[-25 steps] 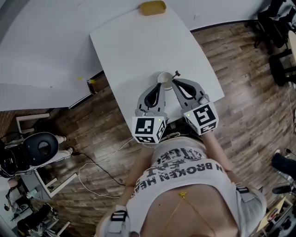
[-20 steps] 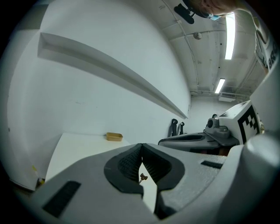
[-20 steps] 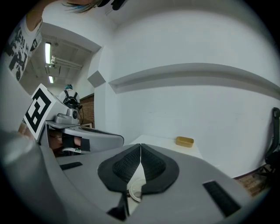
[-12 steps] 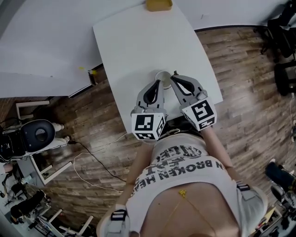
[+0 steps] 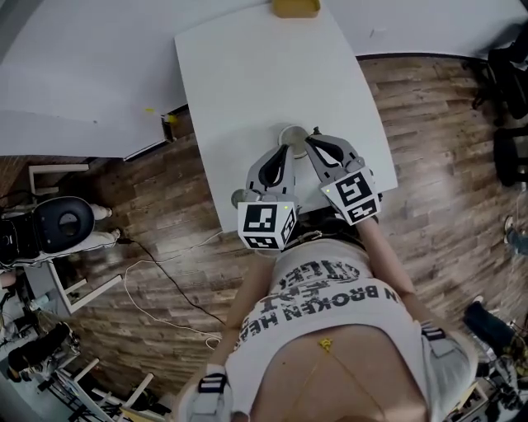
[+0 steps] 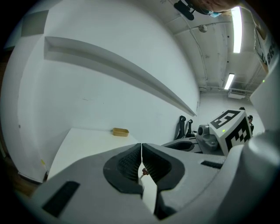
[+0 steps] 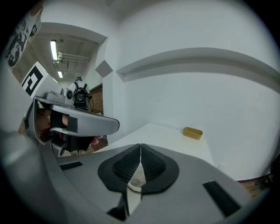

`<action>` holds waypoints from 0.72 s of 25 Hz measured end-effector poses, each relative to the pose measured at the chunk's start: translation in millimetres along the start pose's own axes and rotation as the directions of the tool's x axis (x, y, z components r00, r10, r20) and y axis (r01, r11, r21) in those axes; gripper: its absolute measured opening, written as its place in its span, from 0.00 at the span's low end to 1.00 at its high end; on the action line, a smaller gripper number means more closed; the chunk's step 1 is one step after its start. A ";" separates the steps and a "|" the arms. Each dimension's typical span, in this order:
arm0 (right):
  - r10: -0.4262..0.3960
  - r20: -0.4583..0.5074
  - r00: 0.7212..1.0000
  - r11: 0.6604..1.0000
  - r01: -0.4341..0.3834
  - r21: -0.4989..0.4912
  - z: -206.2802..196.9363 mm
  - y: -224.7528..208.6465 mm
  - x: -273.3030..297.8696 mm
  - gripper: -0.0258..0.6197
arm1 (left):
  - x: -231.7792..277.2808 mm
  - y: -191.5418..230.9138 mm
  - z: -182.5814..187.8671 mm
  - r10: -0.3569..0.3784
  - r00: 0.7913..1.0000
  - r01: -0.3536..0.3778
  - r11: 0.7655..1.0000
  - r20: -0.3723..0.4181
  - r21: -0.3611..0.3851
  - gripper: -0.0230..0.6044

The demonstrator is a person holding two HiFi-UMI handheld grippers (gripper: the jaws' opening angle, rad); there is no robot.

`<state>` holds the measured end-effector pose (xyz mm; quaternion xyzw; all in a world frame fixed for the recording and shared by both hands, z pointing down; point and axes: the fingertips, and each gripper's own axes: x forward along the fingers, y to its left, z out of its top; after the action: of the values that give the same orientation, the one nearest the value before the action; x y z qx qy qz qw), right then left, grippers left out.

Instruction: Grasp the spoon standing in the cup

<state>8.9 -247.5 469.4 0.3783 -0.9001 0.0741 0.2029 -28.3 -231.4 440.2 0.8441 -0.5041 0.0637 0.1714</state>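
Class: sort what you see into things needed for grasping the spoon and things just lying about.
Needed: spoon, cup, left hand-held gripper, right hand-held gripper.
Lying about: yellow tray at the table's far end, black machine on the floor.

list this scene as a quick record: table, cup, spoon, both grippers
table: white table, yellow container at its far edge
cup: pale cup, just ahead of both gripper tips
spoon: spoon in cup, leaning right, not grasped
left gripper: left gripper jaws together, empty
right gripper: right gripper jaws together, empty
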 end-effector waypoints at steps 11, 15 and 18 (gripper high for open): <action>0.031 -0.107 0.994 0.999 -0.035 -0.031 -36.4 -5.0 26.9 0.05 | -1.7 4.7 -14.9 0.027 0.999 -0.027 0.999 -0.036 -0.024 0.04; 0.041 -0.141 0.989 0.999 -0.045 -0.022 -53.9 -5.3 35.0 0.05 | -5.5 9.0 -23.3 0.040 0.998 -0.041 0.999 -0.051 -0.031 0.04; 0.047 -0.163 0.986 0.999 -0.050 -0.013 -64.3 -7.8 38.4 0.05 | -7.8 11.4 -26.5 0.053 0.997 -0.055 0.998 -0.060 -0.037 0.04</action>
<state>10.1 -259.5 543.7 0.3472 -0.8902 0.1017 0.2768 -40.3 -220.5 465.3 0.8244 -0.5226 0.0833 0.2007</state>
